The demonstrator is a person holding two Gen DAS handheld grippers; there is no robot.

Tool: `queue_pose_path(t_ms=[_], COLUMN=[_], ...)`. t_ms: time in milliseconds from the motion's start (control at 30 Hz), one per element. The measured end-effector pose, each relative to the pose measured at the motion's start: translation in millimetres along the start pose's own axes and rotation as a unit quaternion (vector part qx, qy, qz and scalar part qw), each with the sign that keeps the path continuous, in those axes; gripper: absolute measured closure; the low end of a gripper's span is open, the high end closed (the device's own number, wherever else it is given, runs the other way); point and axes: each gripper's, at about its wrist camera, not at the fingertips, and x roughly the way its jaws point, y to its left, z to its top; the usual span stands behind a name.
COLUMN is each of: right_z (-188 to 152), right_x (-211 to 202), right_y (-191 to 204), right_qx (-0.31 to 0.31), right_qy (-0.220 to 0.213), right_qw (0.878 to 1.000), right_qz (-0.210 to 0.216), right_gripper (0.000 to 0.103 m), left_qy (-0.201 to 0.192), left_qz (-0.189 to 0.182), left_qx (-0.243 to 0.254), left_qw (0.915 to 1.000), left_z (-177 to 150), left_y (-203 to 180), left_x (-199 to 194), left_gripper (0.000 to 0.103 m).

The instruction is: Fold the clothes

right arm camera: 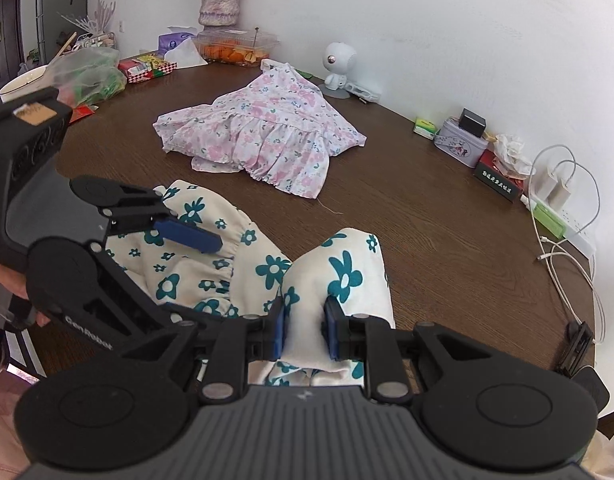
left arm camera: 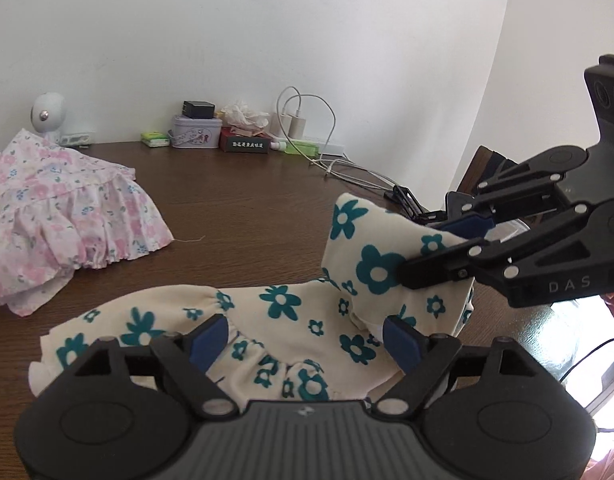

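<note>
A cream garment with teal flowers [left arm camera: 291, 312] lies on the brown wooden table [left arm camera: 243, 208], close in front of me. My left gripper [left arm camera: 307, 340] is open, its blue pads wide apart over the gathered seam. My right gripper [left arm camera: 435, 248] comes in from the right, shut on a raised fold of the same garment. In the right wrist view the right gripper [right arm camera: 305, 328] pinches a bunched flap of the cream garment [right arm camera: 343, 272], which stands up off the table. The left gripper's blue pad [right arm camera: 187, 234] hovers over the cloth at the left.
A pink floral dress [right arm camera: 263, 136] lies spread farther back. Along the wall stand a white round gadget [right arm camera: 339, 64], a tin box [right arm camera: 461, 142], chargers with cables [right arm camera: 559, 192] and a power strip. A plastic bag [right arm camera: 91, 76], bowl and vase crowd the far left corner.
</note>
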Motion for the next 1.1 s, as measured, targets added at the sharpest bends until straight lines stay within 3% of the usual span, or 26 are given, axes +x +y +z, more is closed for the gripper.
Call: queue_pose_path(t_ms=[200, 333, 467, 667, 900, 1100], right_z=[0, 1, -1, -4, -7, -14], right_x=[12, 12, 12, 19, 24, 27], right_y=[21, 25, 26, 27, 25, 27], right_qx=[-0.037, -0.045, -0.051, -0.050, -0.026, -0.008], right_qy=[0.004, 0.003, 0.008, 0.012, -0.006, -0.023], right_qw=[0.999, 0.999, 0.998, 0.999, 1.000, 1.000], right_qz=[-0.011, -0.018, -0.028, -0.016, 0.002, 0.015], right_gripper=[0.084, 0.084, 0.083, 0.082, 0.080, 0.077], left_qy=[0.004, 0.039, 0.041, 0.046, 0.043, 0.016], left_qz=[-0.025, -0.054, -0.078, -0.071, -0.062, -0.042], left_qx=[-0.003, 0.001, 0.016, 0.043, 0.036, 0.007], left_qw=[0.9997, 0.9978, 0.9960, 0.9955, 0.9965, 0.9990], left_z=[1, -3, -4, -11, -16, -4], left_y=[9, -4, -17, -26, -9, 14], left_x=[-7, 17, 38, 49, 26, -10], left_gripper=[0.023, 0.062, 0.073, 0.073, 0.046, 0.043])
